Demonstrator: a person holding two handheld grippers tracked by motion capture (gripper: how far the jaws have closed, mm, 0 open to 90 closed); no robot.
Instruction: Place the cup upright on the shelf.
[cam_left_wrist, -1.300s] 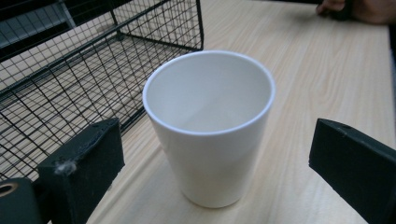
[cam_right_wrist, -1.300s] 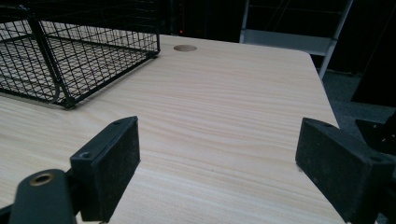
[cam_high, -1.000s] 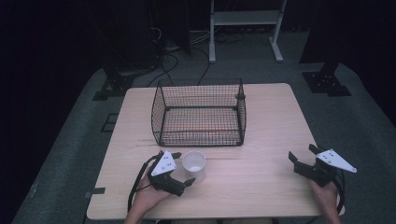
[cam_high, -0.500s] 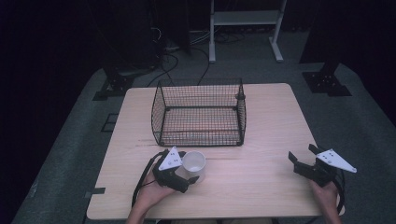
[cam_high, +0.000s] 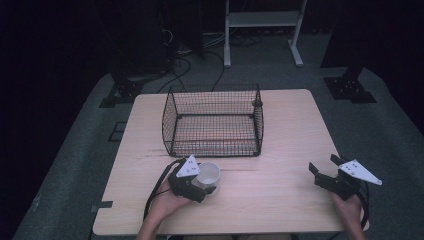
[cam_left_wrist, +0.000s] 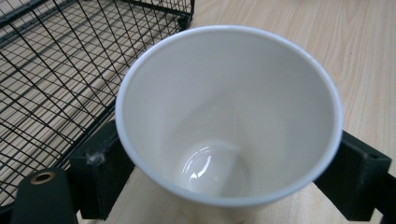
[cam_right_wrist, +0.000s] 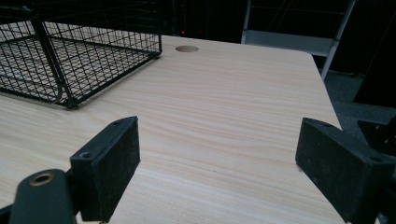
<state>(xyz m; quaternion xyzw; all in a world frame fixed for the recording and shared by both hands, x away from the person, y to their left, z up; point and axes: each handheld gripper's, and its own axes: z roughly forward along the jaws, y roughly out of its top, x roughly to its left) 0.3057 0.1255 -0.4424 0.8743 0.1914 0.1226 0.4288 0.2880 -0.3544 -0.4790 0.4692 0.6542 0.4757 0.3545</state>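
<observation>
White round paper cup (cam_high: 207, 175) (cam_left_wrist: 229, 116): upright on the light wood desk (cam_high: 280, 145), mouth up, empty, inner bottom glossy. Sits near the front edge, left of centre, just in front of the basket. Black jaws flank its wall on both sides.

Black rectangular wire-mesh basket (cam_high: 213, 121) (cam_right_wrist: 70, 51): open-topped, empty, upright at the desk's middle, toward the far edge. Apart from the cup.
</observation>
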